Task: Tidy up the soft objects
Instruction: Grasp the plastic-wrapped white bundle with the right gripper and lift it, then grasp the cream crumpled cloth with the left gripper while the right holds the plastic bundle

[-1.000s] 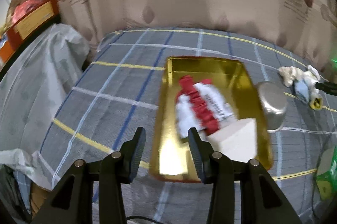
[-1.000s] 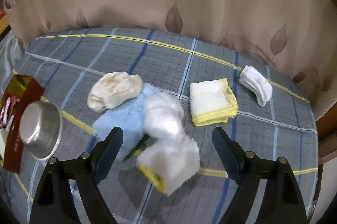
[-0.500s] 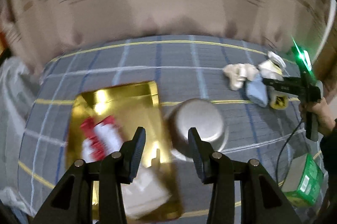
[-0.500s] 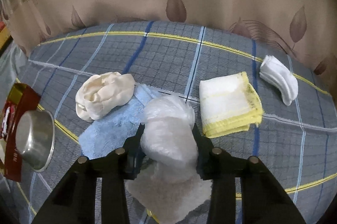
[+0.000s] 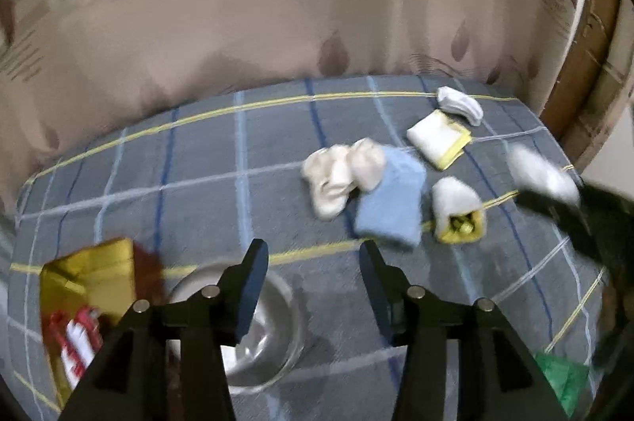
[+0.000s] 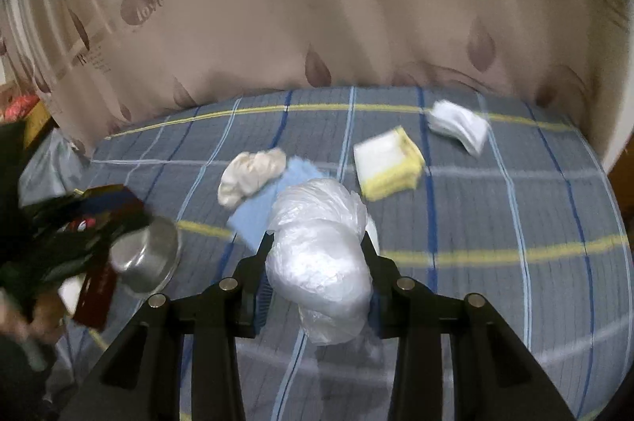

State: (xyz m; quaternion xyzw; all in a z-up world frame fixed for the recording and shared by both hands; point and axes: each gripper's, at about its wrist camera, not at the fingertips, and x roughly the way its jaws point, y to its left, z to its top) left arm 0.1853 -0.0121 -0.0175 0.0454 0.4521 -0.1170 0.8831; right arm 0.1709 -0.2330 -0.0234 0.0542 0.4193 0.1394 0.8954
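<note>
Where right tongs (image 6: 317,262) clamp the plastic bundle (image 6: 319,262), motion blurs cloths (image 6: 388,163).

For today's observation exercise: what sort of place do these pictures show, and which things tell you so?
Probably a room in a home: a checked tablecloth covers the table, a printed leaf curtain hangs behind, and folded cloths and a steel bowl lie about.

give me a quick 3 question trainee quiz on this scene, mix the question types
1. True or false: the right tongs are shut on the crumpled clear plastic bag.
2. Which lies beside the light blue folded cloth? A) cream crumpled cloth B) green box C) red book
3. Fill in: the left tongs hold ____ between their fingers, just above the round steel bowl.

Key: 1 true; 2 A; 3 nothing, and their jaws are opening.
</note>
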